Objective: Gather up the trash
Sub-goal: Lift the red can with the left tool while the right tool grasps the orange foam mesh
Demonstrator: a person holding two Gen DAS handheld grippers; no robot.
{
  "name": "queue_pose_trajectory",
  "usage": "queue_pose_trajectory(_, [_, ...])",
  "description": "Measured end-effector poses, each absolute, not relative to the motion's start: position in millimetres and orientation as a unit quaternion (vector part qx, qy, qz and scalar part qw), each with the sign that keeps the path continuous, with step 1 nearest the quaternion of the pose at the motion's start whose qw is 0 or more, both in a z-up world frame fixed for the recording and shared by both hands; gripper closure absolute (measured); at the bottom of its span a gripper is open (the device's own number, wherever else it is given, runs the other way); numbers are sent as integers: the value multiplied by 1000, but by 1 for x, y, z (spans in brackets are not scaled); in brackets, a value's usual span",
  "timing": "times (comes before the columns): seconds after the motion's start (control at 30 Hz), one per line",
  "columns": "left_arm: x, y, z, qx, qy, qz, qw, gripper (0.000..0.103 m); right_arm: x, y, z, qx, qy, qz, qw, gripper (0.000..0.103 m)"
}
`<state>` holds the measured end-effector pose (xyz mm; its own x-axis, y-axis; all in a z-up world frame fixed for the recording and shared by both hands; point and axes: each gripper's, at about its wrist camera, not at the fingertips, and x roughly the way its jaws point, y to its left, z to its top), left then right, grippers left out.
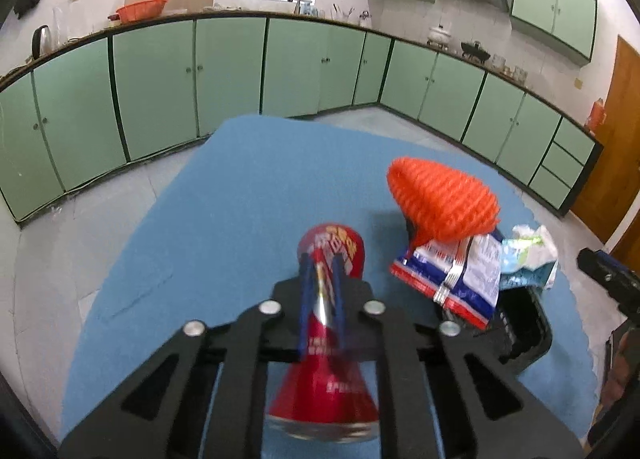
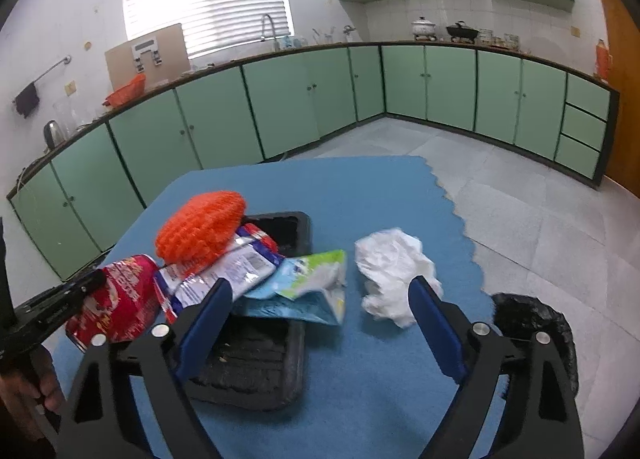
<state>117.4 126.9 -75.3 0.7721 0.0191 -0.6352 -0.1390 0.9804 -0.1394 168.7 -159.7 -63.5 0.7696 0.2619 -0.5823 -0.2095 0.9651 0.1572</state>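
Observation:
A red drinks can (image 1: 328,323) is pinched at its waist between the blue fingers of my left gripper (image 1: 322,265), which is shut on it. In the right wrist view the same can (image 2: 120,299) shows at the left. An orange foam net (image 2: 200,227) and a red, white and blue snack wrapper (image 2: 224,271) lie over a black tray (image 2: 256,359). A light blue and green wrapper (image 2: 312,283) hangs off the tray's edge. My right gripper (image 2: 322,287) stands open above that wrapper, with a crumpled white tissue (image 2: 392,275) by its right finger.
Everything sits on a table with a blue cloth (image 1: 224,219). A bin with a black bag (image 2: 536,331) stands by the table's right edge. Green kitchen cabinets line the walls behind. A person's hand (image 2: 28,391) shows at the lower left.

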Motion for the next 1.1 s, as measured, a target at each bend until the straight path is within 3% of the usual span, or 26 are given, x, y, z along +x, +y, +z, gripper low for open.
queue_pose_trajectory(0.23, [133,135,-79,-80,355,29,931,97,187,-128,-59,49,312,155,936,15])
queue_pose_trajectory(0.47, [140,136,-97,-84,400,-4,912,90,190,-112,-62,44,318,161,933,15])
queue_pose_trajectory(0.67, [148,129,-110,-103,425,-35,899,75,192,-113,-62,41,320,156,934,15])
queue_pose_trajectory(0.73, [151,124,-115,-104,431,-45,895,75,193,-114,-62,41,319,154,934,15])
queue_pose_trajectory(0.83, [153,122,-120,-118,435,-51,891,84,195,-116,-61,41,319,153,935,15])
queue_pose_trajectory(1.1, [139,132,-97,-121,377,-27,918,94,197,-112,-58,30,314,162,935,15])
